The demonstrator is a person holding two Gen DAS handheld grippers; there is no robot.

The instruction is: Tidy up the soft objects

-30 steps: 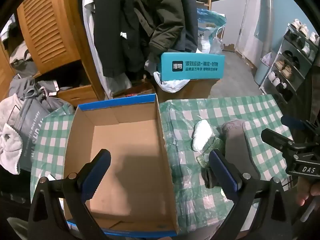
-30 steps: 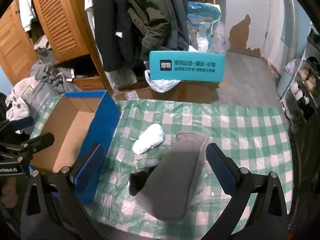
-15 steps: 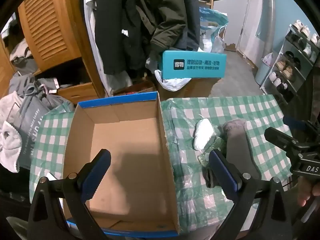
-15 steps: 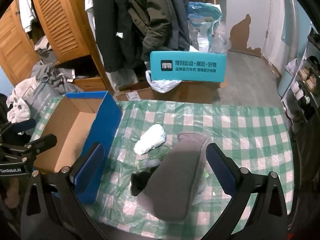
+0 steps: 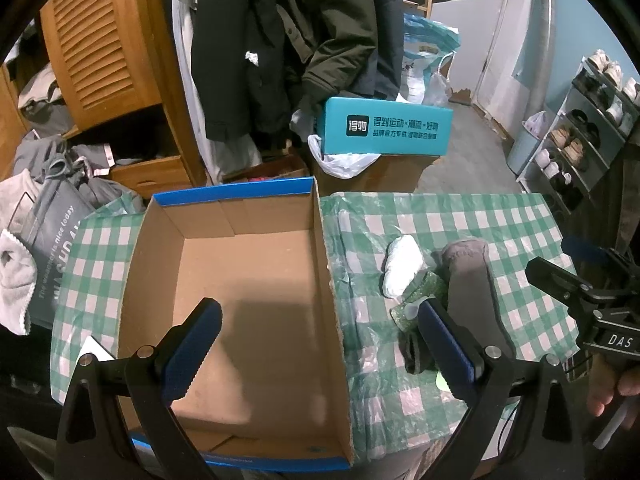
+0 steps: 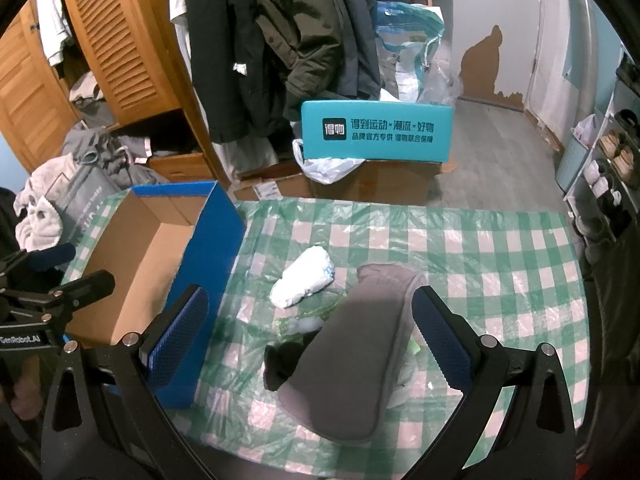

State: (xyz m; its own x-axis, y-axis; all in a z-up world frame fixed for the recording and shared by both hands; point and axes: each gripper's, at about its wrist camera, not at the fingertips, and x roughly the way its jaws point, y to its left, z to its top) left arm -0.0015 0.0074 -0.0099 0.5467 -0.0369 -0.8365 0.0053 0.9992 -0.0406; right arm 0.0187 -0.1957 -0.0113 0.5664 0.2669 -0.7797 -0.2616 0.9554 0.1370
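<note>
An open cardboard box with blue outside [image 5: 240, 292] [image 6: 132, 264] sits on the left of a green-checked table and holds nothing. To its right lie a white soft bundle [image 5: 401, 266] [image 6: 304, 282], a long grey soft insole [image 5: 472, 288] [image 6: 360, 348], a small black item [image 6: 282, 360] [image 5: 416, 354] and a green speckled piece [image 5: 424, 294]. My left gripper [image 5: 320, 344] is open above the box's near right part. My right gripper [image 6: 308, 340] is open above the grey insole and holds nothing.
The green-checked tablecloth [image 6: 500, 264] has a plastic cover. A teal box [image 6: 376, 130] on cardboard cartons stands beyond the far edge. Hanging coats [image 6: 288, 32], a wooden wardrobe [image 6: 108, 40] and piled clothes [image 6: 60, 196] are at back left. A shoe rack [image 5: 580, 136] stands right.
Both grippers have drifted only slightly; the views shifted a little. The objects on the table have not moved.
</note>
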